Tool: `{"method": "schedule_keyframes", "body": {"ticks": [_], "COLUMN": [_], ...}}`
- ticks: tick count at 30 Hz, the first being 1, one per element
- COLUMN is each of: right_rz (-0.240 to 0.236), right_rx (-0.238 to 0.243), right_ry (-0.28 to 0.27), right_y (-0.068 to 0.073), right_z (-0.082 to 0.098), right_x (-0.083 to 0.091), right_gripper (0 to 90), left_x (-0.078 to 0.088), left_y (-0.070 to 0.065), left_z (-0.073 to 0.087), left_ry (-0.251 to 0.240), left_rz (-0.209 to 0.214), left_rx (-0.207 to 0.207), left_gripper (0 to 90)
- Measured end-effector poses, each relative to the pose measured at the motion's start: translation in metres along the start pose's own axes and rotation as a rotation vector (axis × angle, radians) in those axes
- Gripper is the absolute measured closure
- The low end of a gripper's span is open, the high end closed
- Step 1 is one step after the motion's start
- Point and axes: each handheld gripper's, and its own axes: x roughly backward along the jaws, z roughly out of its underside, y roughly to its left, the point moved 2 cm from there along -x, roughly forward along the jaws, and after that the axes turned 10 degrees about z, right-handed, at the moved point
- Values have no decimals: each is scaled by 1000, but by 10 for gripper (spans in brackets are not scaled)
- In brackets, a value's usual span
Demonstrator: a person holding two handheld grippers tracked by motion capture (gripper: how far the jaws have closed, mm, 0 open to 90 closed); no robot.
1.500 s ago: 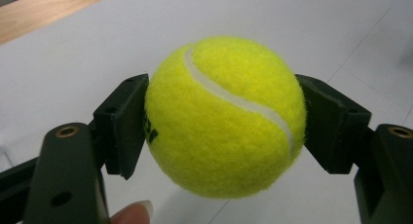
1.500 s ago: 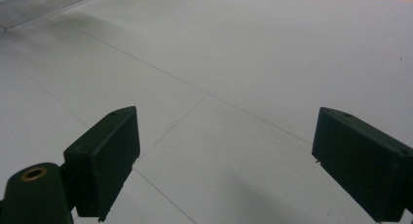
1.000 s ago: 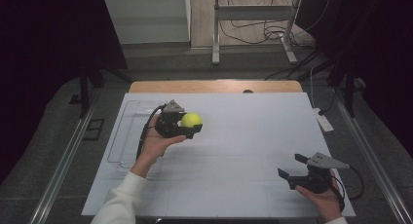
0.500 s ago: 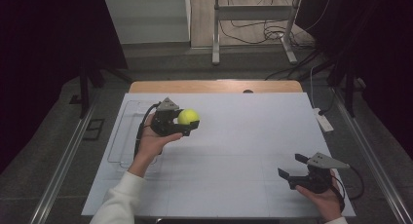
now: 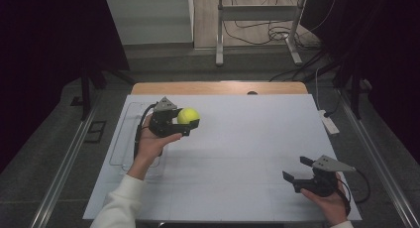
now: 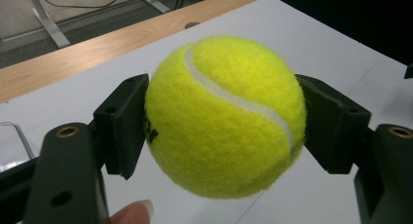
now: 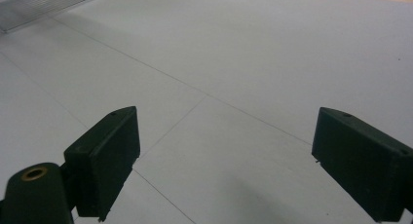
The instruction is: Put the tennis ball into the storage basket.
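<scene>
Above the desk's left half, toward its far edge, my left claw (image 5: 190, 124) is clamped on the tennis ball (image 5: 188, 115), pads pressing both its sides, held clear of the white surface; near the right front corner my right claw (image 5: 298, 170) gapes wide, nothing between its jaws

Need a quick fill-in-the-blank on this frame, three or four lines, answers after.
1. The left gripper is shut on a yellow tennis ____.
2. The right gripper has its jaws ____, with nothing between them.
3. The clear tray lies near the mat's ____ edge in the high view.

Missing words: ball; open; left
</scene>
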Motion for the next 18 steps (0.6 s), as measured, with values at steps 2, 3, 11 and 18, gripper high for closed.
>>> {"method": "schedule_keyframes", "body": {"ticks": [2, 3, 11, 18], "right_rz": [-2, -2, -1, -1], "right_rx": [-1, -1, 0, 0], "right_ry": [-1, 0, 0, 0], "right_y": [0, 0, 0, 0], "right_z": [0, 0, 0, 0], "right_x": [0, 0, 0, 0], "right_gripper": [105, 105, 106, 105], "left_x": [1, 2, 9, 16], "left_y": [0, 1, 2, 5], "left_z": [0, 0, -2, -3], "left_ry": [-5, -6, -37, -63], "left_rz": [-1, -2, -13, -22], "left_rx": [1, 0, 3, 12], "left_gripper": [271, 270, 270, 270]}}
